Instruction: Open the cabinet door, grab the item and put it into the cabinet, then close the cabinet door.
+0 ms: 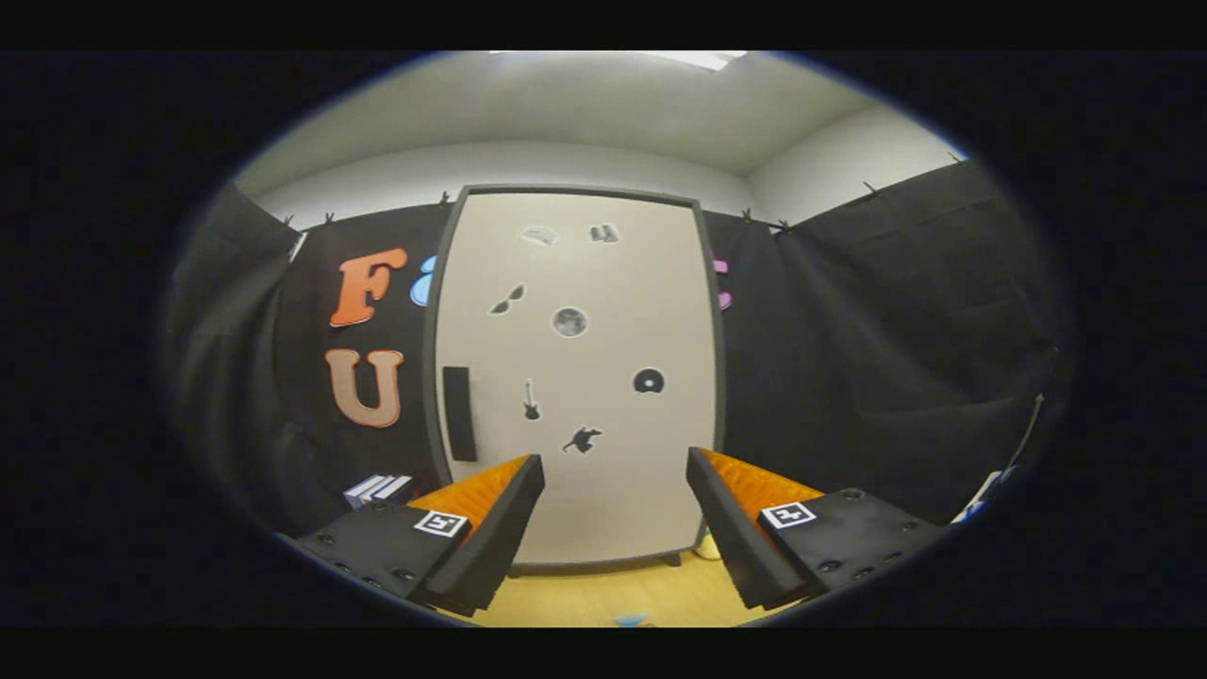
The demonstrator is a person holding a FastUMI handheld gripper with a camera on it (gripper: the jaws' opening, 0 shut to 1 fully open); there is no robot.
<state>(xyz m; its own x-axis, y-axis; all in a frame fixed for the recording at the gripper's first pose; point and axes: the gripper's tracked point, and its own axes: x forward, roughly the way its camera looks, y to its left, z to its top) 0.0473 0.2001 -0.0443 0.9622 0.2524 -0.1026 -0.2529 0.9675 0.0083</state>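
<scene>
Since the cabinet door [577, 377] was closed, you held the hand-held gripper [615, 471] spread and empty, squared toward its handle [459, 413].

gripper view | rides gripper, faces closed cabinet door [575, 377] head-on (near) | wooden floor [613, 594] below

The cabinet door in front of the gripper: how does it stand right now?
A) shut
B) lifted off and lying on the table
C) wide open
A: the cabinet door sits flush in its dark frame, its handle untouched, beyond the open gripper, whose fingers hold nothing.
</scene>
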